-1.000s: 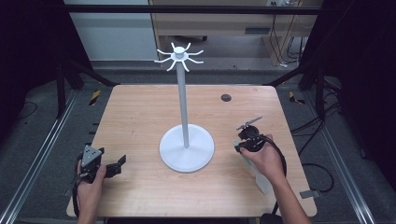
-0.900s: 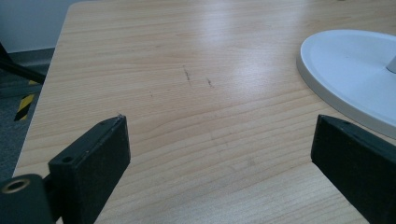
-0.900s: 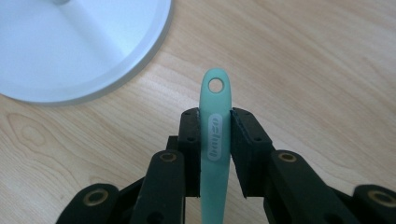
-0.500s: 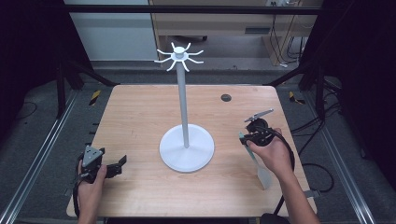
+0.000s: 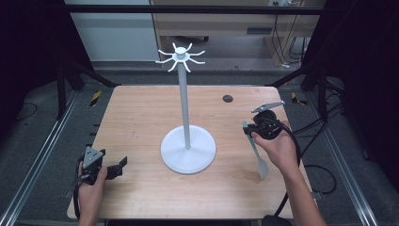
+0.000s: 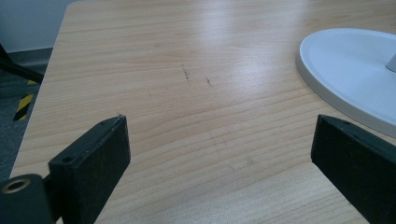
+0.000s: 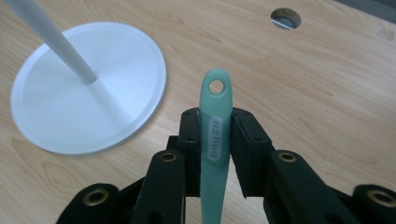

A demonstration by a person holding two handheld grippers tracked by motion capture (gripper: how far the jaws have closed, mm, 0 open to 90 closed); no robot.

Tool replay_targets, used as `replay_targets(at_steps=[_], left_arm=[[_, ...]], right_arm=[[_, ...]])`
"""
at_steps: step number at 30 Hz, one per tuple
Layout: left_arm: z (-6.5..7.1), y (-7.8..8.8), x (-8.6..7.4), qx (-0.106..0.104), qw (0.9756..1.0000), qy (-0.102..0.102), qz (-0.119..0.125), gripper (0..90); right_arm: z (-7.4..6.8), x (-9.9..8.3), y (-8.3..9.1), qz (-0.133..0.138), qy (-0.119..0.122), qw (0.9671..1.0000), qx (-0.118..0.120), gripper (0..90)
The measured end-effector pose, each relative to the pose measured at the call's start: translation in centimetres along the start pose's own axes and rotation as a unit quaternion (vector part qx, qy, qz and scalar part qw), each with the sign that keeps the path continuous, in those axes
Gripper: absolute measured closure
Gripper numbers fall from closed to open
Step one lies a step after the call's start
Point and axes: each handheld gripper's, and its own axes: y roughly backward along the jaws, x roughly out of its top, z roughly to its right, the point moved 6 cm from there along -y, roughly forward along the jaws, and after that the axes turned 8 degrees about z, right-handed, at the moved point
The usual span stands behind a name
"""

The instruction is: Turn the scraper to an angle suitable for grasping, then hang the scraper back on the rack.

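Right tool (image 7: pixel 215 140) clamping teal utensil handle (image 7: pixel 215 121) — white stand (image 5: pixel 187 141) beside

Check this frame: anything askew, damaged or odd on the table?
Nothing stands out. The white hook stand is upright on the table, the right gripper clamps the teal utensil squarely by its handle, and the left gripper rests open. Faint scuffs mark the wood.

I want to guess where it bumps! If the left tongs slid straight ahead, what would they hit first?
Probably bare table for a long way. The white stand's base lies off to the side, so the open left tongs would likely pass it.
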Motion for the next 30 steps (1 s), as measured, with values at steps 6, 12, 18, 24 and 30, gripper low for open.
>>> replay_targets(at_steps=[6,12,18,24,30], left_arm=[[0.0,0.0,0.0,0.0,1.0,0.001,0.0,4.2],[0.0,0.0,0.0,0.0,1.0,0.001,0.001,4.3],[-0.1,0.0,0.0,0.001,1.0,0.001,0.0,4.3],[-0.1,0.0,0.0,0.001,1.0,0.002,0.001,4.2],[-0.1,0.1,0.0,0.002,1.0,-0.001,0.0,4.2]], right_arm=[[0.4,1.3,1.0,0.042,-0.002,0.9991,-0.007,74.8],[0.5,2.5,2.0,0.081,-0.003,0.9966,-0.018,74.8],[0.3,3.4,2.6,0.099,0.0,0.9949,-0.018,74.8],[0.0,4.3,3.2,0.115,0.001,0.9933,-0.016,74.8],[-0.5,5.3,4.2,0.136,0.008,0.9906,-0.013,74.8]])
